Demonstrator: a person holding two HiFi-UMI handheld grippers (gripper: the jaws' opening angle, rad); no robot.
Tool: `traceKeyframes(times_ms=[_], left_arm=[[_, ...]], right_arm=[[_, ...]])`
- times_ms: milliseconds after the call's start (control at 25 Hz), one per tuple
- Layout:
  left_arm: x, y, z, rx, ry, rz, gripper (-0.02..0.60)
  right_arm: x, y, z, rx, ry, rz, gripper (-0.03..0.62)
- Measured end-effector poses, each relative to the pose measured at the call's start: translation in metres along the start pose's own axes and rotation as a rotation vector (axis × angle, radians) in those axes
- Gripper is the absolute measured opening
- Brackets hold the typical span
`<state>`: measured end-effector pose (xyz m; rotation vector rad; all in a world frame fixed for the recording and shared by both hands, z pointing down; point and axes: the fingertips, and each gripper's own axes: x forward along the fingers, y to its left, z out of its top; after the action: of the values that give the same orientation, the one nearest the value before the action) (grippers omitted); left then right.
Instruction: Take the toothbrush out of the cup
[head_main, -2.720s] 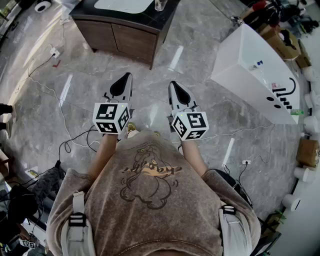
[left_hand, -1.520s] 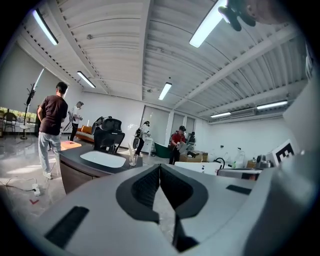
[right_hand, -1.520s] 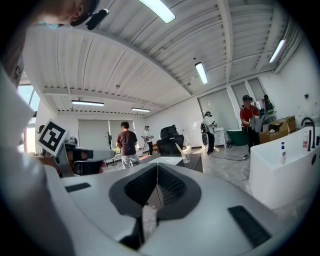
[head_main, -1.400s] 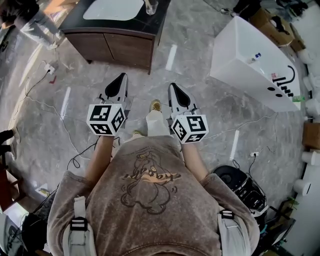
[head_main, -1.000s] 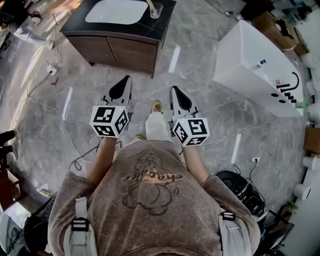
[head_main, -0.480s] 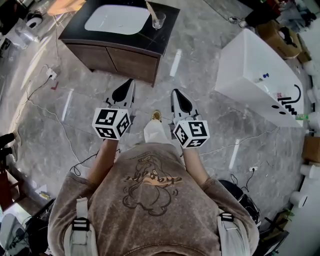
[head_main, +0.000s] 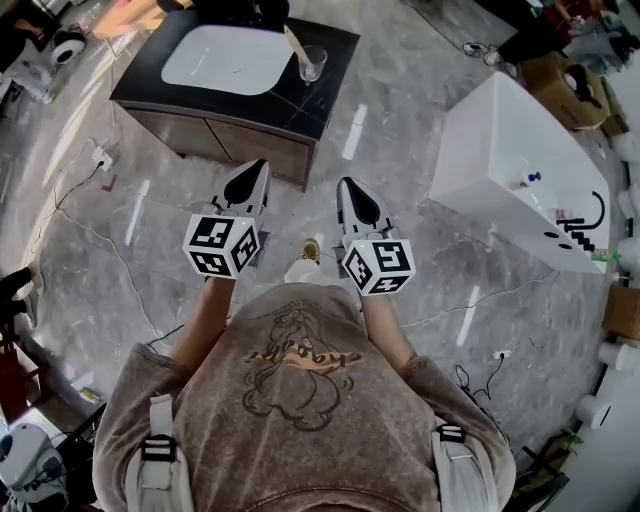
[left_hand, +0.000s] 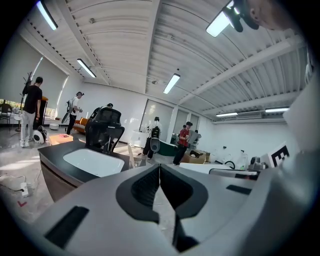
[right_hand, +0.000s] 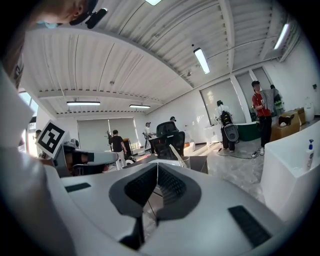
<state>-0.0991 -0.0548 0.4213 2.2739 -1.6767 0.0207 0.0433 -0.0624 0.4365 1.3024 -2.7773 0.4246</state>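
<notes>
bright ceiling strip lights (left_hand: 171, 83), glare streaks on floor (head_main: 352, 132), strong fisheye edges.

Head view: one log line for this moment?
phase: pre-grasp | left tool: shut, empty | right tool: shut, empty | toothbrush: in cup on cabinet, ahead of both tools, untouched

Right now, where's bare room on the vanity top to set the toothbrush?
Bare black countertop strip between the white basin and the counter's right edge, in front of the glass cup. Crowded: back right corner, where the cup holds the toothbrush.
</notes>
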Motion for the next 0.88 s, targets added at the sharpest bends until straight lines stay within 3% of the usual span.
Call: traceKeyframes(times_ms=[320,520,880], left_arm=[[0.049,0.003,0.017,-0.015,-0.001,0.021,0.017],[0.069,0.006,0.029,-0.066,-0.037,0.015,0.017],[0.098,0.026,0.043,-0.037,-0.046,0.04,0.017]], right_arm=[[0.033,-0.046,0.023,0.004,-0.001,0.015,0.018],[0.051,-0.062,0.029,-0.008,0.01,0.046,0.018],[0.082,-0.078,0.038,-0.019,0.021,0.06,0.018]])
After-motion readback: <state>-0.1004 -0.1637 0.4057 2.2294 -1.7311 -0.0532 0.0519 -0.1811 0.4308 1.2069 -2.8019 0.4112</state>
